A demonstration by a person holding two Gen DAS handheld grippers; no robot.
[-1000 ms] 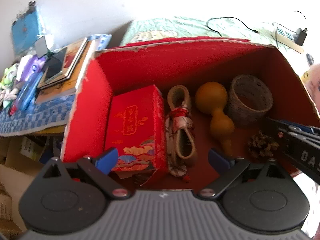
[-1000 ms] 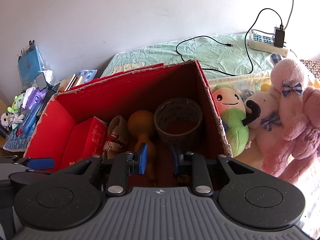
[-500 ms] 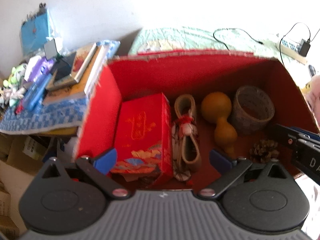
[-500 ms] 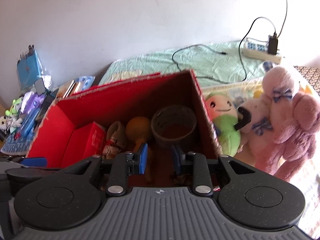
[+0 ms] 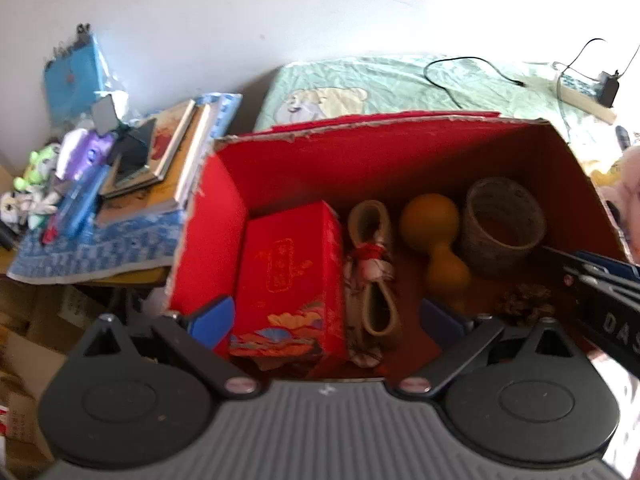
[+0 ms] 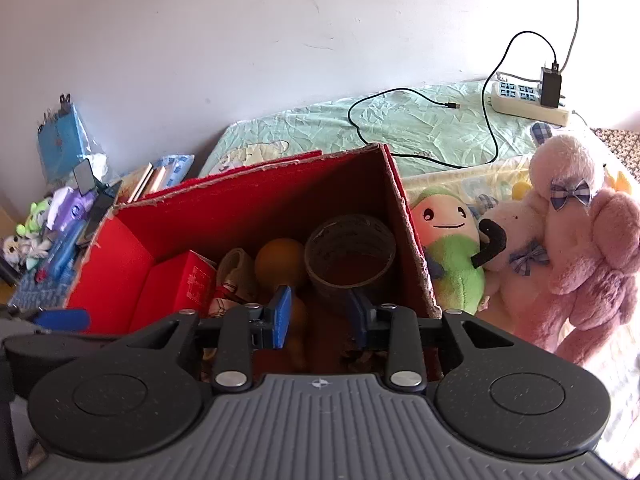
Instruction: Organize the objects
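While both grippers hover empty above the red cardboard box (image 5: 224,216), the left gripper (image 5: 324,320) gapes wide and the right gripper (image 6: 320,316) stands narrowly parted. Inside, red carton (image 5: 292,272), gourd (image 5: 434,232) and woven ring (image 5: 502,224) sit side by side, with bare floor near the front edge.

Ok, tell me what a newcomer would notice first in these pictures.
The big red-lined box fills the middle of both views, with a red carton, a tied strap bundle, an orange gourd and a woven ring in a row inside. To its right, plush toys sit on the bed; to its left, books are stacked on a blue cloth.
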